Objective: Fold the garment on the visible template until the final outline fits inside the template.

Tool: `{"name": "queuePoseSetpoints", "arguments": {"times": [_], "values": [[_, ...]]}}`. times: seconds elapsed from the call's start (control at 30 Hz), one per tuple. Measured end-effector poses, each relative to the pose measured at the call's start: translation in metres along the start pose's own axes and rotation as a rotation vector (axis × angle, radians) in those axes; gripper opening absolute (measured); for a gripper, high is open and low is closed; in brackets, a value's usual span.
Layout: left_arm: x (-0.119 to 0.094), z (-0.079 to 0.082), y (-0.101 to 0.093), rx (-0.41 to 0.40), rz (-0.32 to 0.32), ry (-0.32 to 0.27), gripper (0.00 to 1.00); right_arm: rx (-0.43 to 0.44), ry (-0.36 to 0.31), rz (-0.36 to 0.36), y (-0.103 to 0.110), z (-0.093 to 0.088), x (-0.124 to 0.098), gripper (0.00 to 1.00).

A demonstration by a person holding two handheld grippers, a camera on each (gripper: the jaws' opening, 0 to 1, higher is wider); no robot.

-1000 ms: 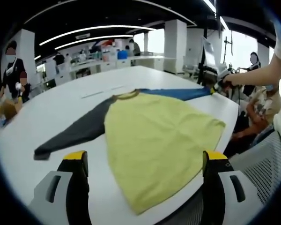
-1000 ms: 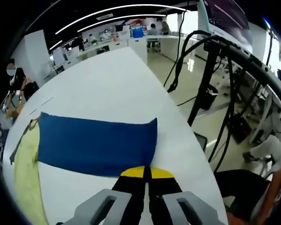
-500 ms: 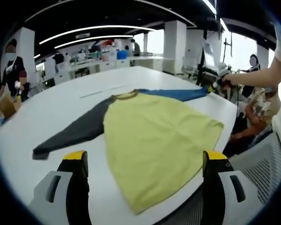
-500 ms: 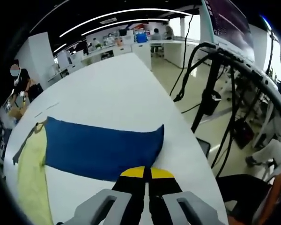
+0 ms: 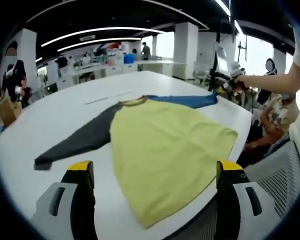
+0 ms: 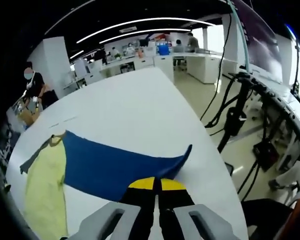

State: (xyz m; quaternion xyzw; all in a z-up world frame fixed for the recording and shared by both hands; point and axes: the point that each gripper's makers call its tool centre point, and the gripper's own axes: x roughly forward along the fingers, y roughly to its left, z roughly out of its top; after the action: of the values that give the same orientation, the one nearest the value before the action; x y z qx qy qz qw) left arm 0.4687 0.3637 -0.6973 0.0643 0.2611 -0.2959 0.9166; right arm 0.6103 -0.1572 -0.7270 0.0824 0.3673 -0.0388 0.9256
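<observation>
Open-plan office all round, and on the white table (image 5: 50,120) the garment (image 5: 165,145) lies spread flat just ahead of the left gripper (image 5: 154,175), whose yellow-tipped jaws stand wide apart and hold nothing. Its blue sleeve (image 6: 117,162) runs away to the right gripper (image 6: 157,184), jaws pinched tight together on the cuff and lifting it off the table, while the grey sleeve (image 5: 75,142) trails off the other way.

- Shirt (image 5: 165,145): yellow body, dark grey sleeve (image 5: 75,142), blue sleeve (image 6: 117,162)
- Table (image 5: 65,110): plain white
- Both grippers: grey with yellow-tipped black jaws
</observation>
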Motion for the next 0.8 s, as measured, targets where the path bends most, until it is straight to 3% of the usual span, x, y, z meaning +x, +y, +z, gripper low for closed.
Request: {"name": "queuePoseSetpoints", "arguments": {"times": [0.8], "values": [[0.0,0.002,0.0,-0.003,-0.007,-0.017,0.99,-0.108,-0.051,0.173,0.087,0.032,0.005,0.0]]}}
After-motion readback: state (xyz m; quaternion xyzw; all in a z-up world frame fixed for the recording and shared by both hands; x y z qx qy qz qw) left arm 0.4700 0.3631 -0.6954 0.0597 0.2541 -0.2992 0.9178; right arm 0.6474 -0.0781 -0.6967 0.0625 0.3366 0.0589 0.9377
